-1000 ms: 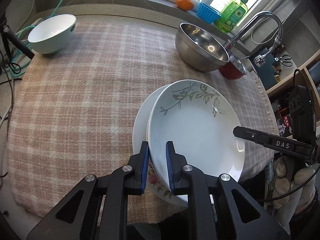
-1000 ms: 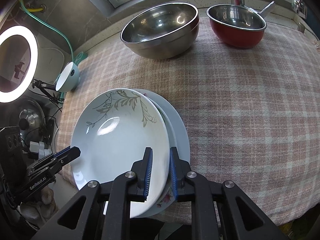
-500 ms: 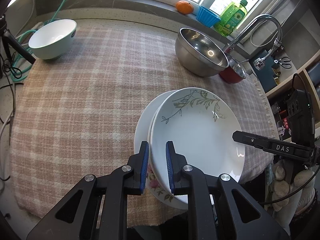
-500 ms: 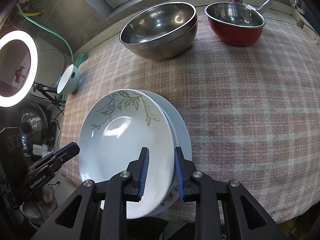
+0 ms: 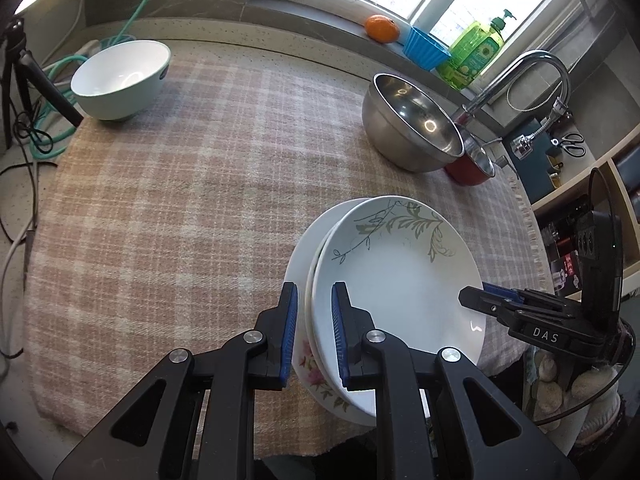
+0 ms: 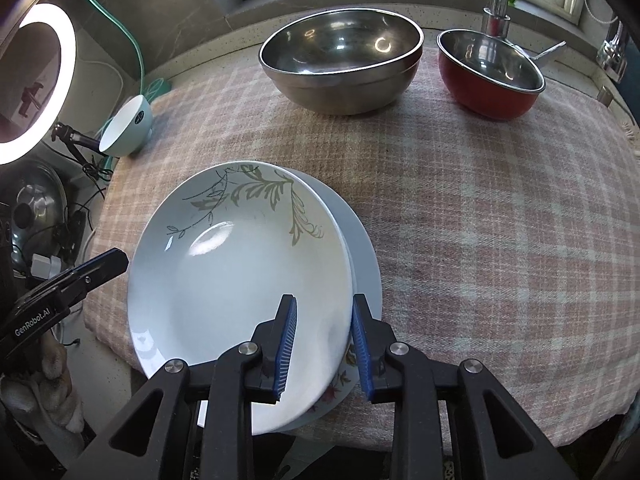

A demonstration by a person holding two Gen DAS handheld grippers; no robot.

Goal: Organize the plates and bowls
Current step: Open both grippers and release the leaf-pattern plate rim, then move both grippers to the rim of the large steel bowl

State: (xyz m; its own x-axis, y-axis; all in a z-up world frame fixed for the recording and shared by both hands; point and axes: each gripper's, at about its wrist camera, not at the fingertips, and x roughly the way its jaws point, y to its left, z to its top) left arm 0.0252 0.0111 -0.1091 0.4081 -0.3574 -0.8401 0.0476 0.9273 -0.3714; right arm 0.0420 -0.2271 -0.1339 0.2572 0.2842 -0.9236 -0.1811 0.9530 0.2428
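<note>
Two stacked plates (image 6: 240, 280) at cloth's (image 6: 480, 220) near edge, steel bowl (image 6: 340, 60) behind them, pan (image 6: 490, 76) right of bowl

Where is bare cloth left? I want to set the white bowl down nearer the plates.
The widest bare checked cloth lies between the white bowl, steel bowl and stacked plates. It is crowded around the steel bowl and red pot.

Only two bits readable: "DAS" on the right tongs (image 5: 472, 300), and "GenRobot.AI" on the left tongs (image 6: 114, 260).
</note>
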